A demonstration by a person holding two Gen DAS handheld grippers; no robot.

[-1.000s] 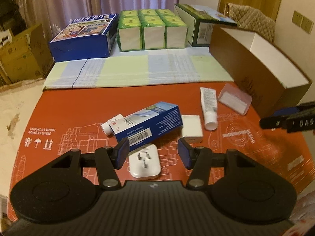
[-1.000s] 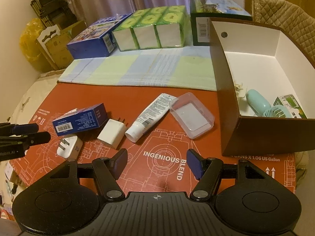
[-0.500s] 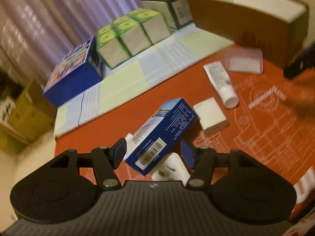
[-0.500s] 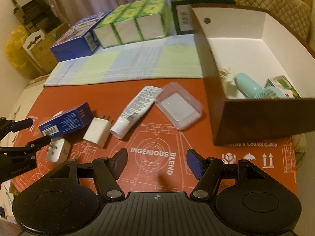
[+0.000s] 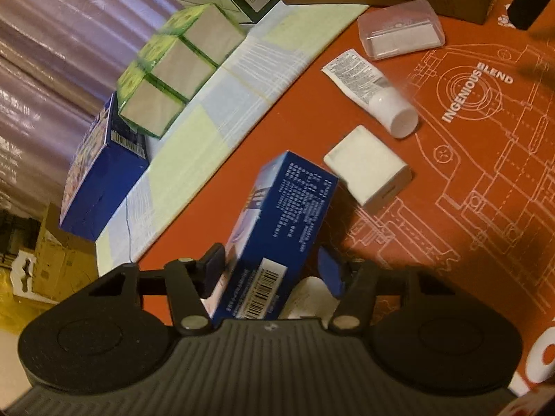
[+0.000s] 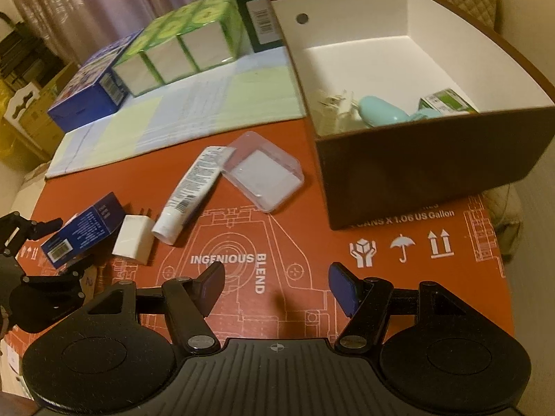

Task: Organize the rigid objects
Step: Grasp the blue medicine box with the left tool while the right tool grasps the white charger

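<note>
Your left tongs (image 5: 270, 270) straddle the blue carton (image 5: 277, 235) on the bench (image 5: 485, 208), grip uncertain, your right tongs (image 6: 275, 282) gape empty, and the brown box (image 6: 433, 166) holds a few items while charger (image 6: 133, 239), tube (image 6: 189, 190) and clear case (image 6: 263, 173) wait outside.

My left wrist view sits low and rolled hard to one side, very near the small dark-blue cardboard box (image 5: 277, 228) and facing across the orange printed surface (image 5: 468, 180); its upper right corner is blurred, perhaps motion. My right wrist view rides higher and level, looking toward the brown white-lined storage box (image 6: 416, 159). Both share the blue box (image 6: 83, 232), white plastic tube (image 5: 374, 93) (image 6: 189, 194) and green-wrapped packs (image 5: 170, 69) (image 6: 177, 45).
</note>
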